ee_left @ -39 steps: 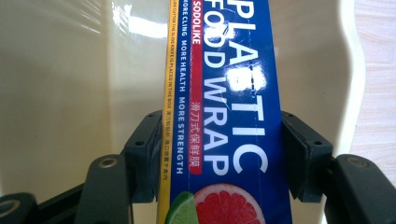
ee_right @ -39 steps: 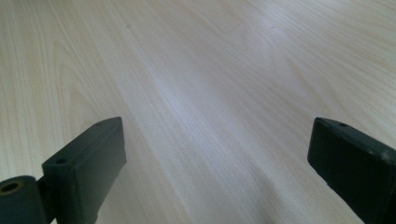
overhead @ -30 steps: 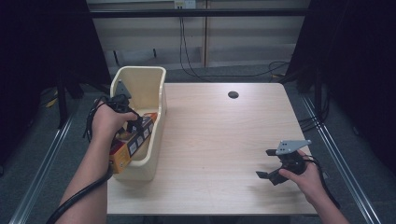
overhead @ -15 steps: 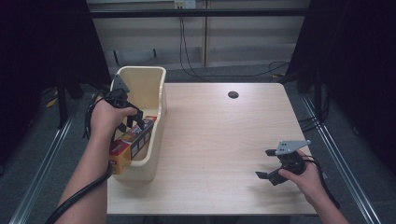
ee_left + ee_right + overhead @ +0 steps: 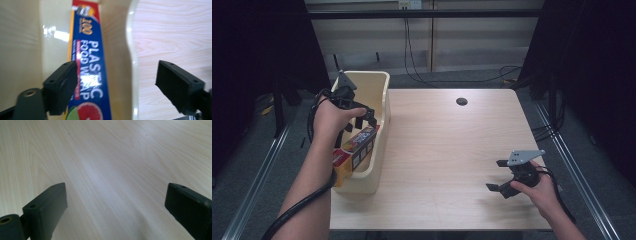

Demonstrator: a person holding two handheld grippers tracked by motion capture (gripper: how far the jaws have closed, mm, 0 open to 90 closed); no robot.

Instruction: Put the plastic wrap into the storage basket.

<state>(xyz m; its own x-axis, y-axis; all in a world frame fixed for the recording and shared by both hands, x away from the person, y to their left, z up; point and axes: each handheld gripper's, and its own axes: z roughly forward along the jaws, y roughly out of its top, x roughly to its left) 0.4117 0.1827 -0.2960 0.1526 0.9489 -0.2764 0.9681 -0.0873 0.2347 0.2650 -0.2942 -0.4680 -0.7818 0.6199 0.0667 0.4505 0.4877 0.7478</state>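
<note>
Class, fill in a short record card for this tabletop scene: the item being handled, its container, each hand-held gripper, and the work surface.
Item: plastic wrap box, long, blue with red and yellow
Item position: lying inside the bin, against its wall
Container: cream plastic bin, at the table's left edge
Left hand-held gripper: above the box, jaws just opened, nothing pressed between them
Right hand-held gripper: open, near the table's right front, nothing between its jaws
Surface: light wooden table
</note>
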